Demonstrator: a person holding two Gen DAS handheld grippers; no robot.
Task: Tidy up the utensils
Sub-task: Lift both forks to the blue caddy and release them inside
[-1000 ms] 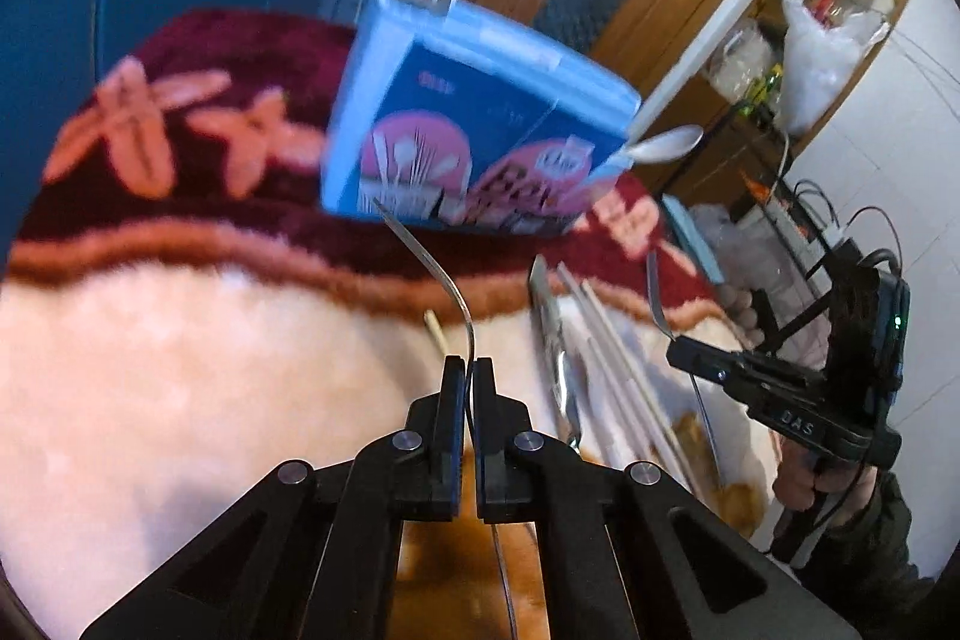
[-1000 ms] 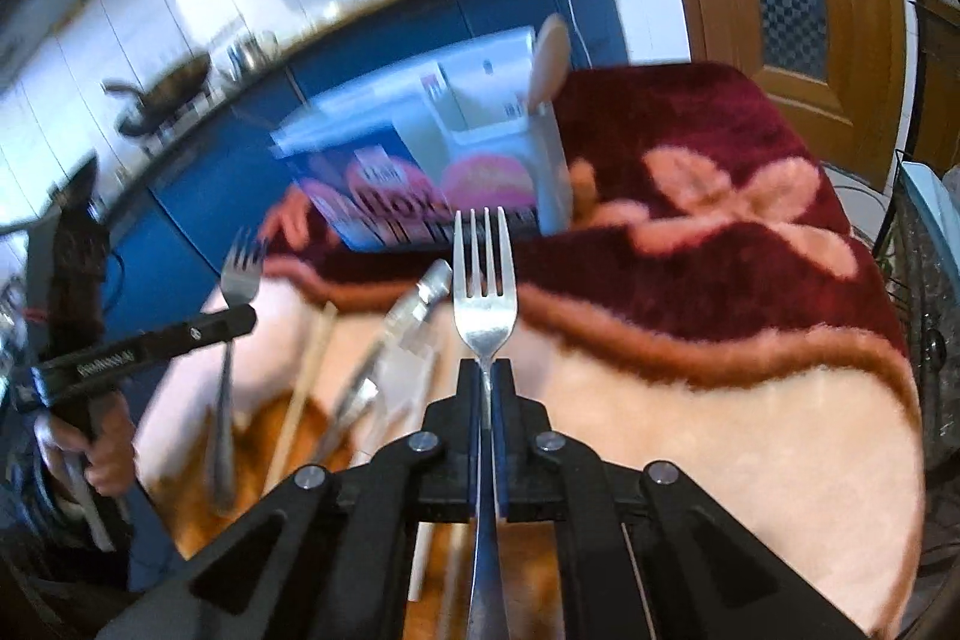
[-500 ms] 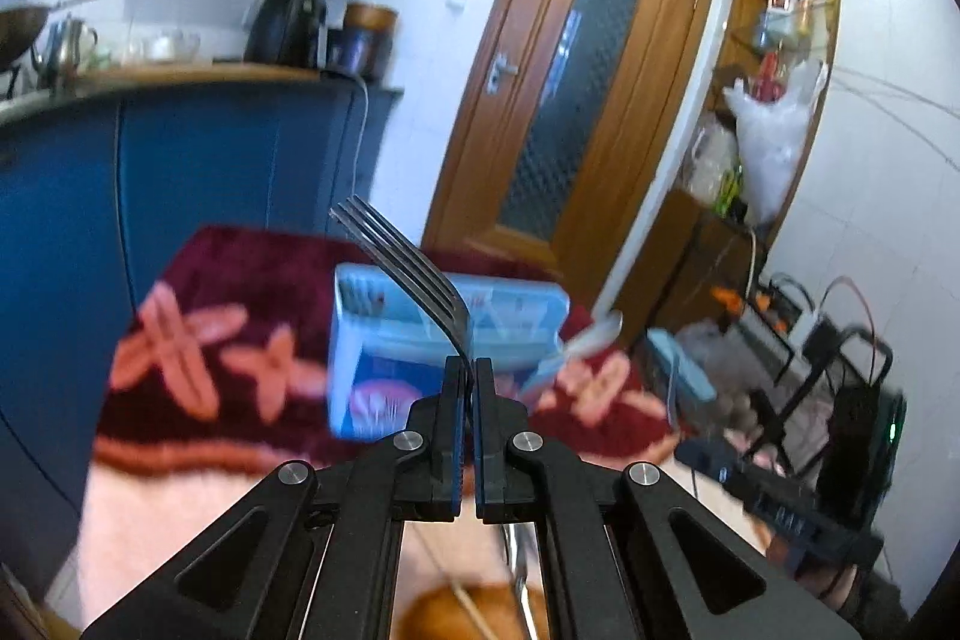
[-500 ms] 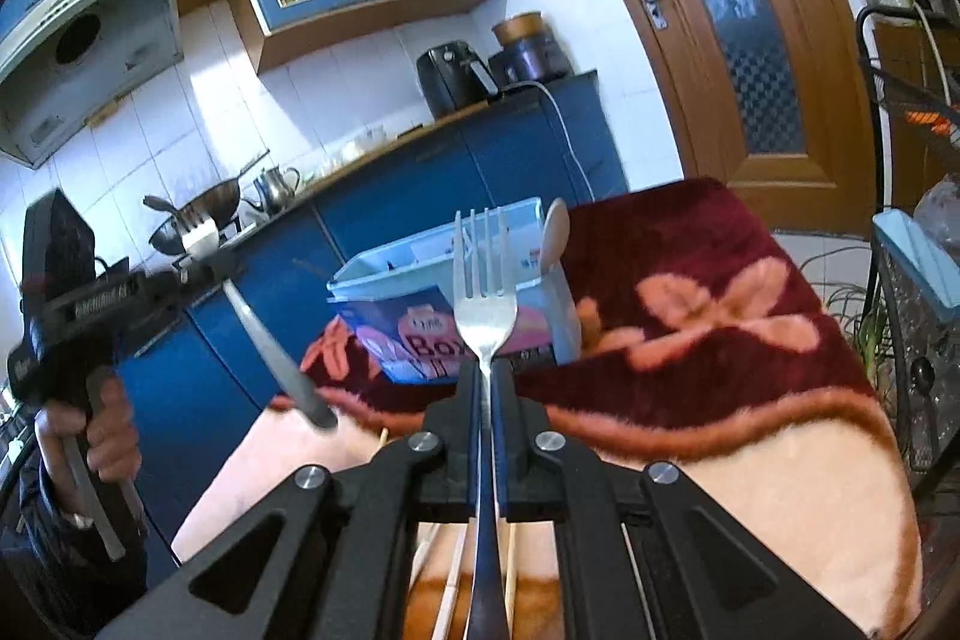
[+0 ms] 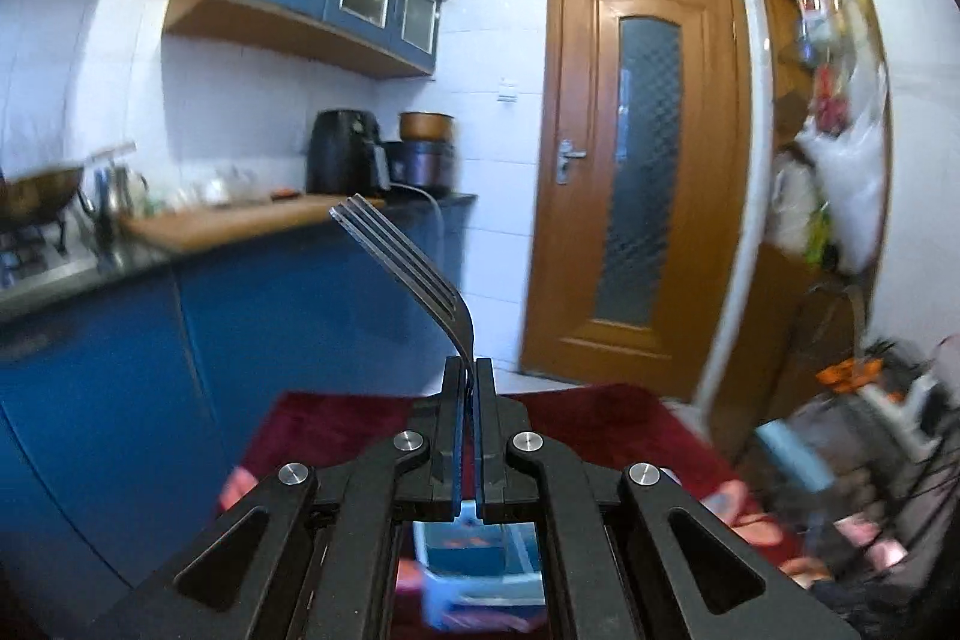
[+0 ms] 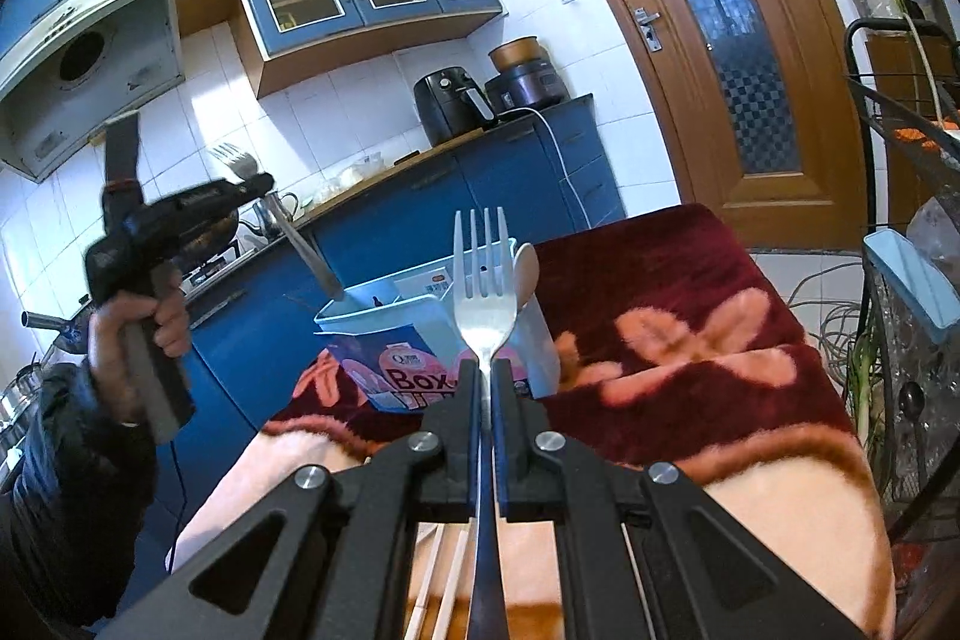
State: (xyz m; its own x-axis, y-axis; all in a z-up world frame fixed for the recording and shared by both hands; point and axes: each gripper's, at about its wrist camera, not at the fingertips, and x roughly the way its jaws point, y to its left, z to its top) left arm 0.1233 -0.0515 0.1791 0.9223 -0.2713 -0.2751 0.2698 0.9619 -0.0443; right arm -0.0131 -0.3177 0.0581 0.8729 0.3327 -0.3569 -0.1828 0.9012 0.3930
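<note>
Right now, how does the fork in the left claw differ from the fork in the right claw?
The left fork tilts, tines up-left, seen almost edge-on; the right fork stands straight, broad face to its camera. The left fork looks dark, the right fork bright. Both are metal, four-tined, and clamped in shut claws.

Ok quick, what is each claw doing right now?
Left claw: closed, holding a fork by its handle.
Right claw: closed, holding another fork, prongs up.

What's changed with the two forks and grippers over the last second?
The left gripper lifted its fork off the blanket, up above the blue utensil box. The right gripper rose slightly. Both stayed shut on their forks; the right fork stays upright.
</note>
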